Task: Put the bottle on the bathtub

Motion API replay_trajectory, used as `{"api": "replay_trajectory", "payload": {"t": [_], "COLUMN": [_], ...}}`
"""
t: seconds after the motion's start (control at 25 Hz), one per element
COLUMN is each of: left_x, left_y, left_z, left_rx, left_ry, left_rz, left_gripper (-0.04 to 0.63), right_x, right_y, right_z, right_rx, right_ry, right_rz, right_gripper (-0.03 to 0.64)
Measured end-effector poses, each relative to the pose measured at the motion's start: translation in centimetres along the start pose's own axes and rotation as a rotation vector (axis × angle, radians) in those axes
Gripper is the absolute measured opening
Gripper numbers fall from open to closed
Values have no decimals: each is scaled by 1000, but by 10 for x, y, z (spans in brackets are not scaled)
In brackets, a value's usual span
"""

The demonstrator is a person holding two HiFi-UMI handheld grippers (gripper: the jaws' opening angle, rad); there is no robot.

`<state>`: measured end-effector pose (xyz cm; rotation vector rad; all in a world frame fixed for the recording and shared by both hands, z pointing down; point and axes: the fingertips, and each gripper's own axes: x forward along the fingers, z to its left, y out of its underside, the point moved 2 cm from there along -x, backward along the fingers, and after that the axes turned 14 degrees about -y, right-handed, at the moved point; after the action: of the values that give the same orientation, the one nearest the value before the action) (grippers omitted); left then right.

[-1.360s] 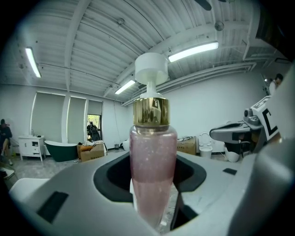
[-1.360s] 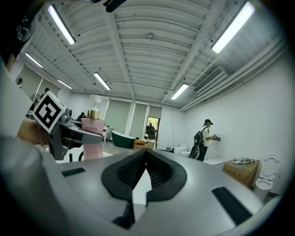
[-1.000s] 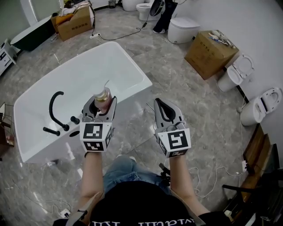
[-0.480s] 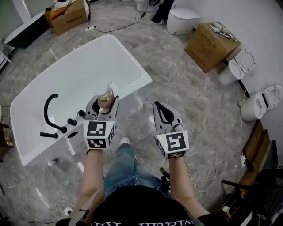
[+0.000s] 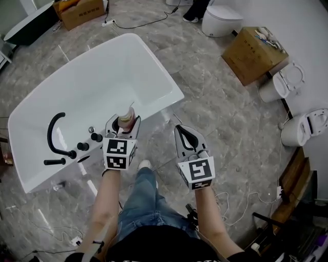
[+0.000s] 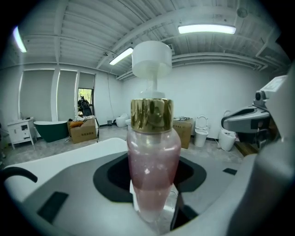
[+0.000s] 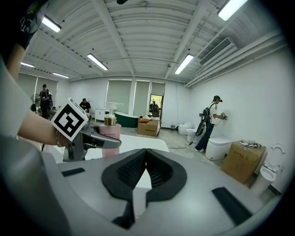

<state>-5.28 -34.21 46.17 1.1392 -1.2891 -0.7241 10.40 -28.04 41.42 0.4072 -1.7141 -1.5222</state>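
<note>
**Spotter:** Where is the bottle?

**Me:** My left claw (image 5: 123, 124) is clamped on the bottle (image 6: 153, 170) and holds it upright. It has a clear body with pink liquid, a gold collar and a white pump head. In the head view it is at mid-frame, over the near rim of the white bathtub (image 5: 97, 77), just right of the black knobs (image 5: 96, 137) and the black faucet (image 5: 53, 134). I can't tell whether its base touches the rim.

**Spotter:** What does the label say?

**Me:** I can't make out any print on the bottle. The marker cubes (image 5: 117, 153) on my claws carry black-and-white square patterns, which are codes rather than letters.

**Spotter:** And your other claw?

**Me:** My right claw (image 7: 145, 154) has its pads together with nothing between them. In the head view it is at lower centre, over the grey marble floor (image 5: 220, 117), apart from the tub.

**Spotter:** Is any other writing in view?

**Me:** The cardboard box (image 5: 77, 13) at the upper left has dark print on its side, too small to read.
</note>
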Motion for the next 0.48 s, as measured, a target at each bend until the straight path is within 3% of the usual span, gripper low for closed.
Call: {"api": "replay_trajectory", "payload": {"t": [0.48], "left_x": [101], "left_y": [76], "left_z": [26], "left_rx": [0], "left_ry": [14], "left_rz": [178], "left_gripper": [218], "right_x": [70], "right_y": [43], "right_z": [-17], "right_rx": [60], "right_ry": [-34], "right_rz": [123], "right_gripper": [15]}}
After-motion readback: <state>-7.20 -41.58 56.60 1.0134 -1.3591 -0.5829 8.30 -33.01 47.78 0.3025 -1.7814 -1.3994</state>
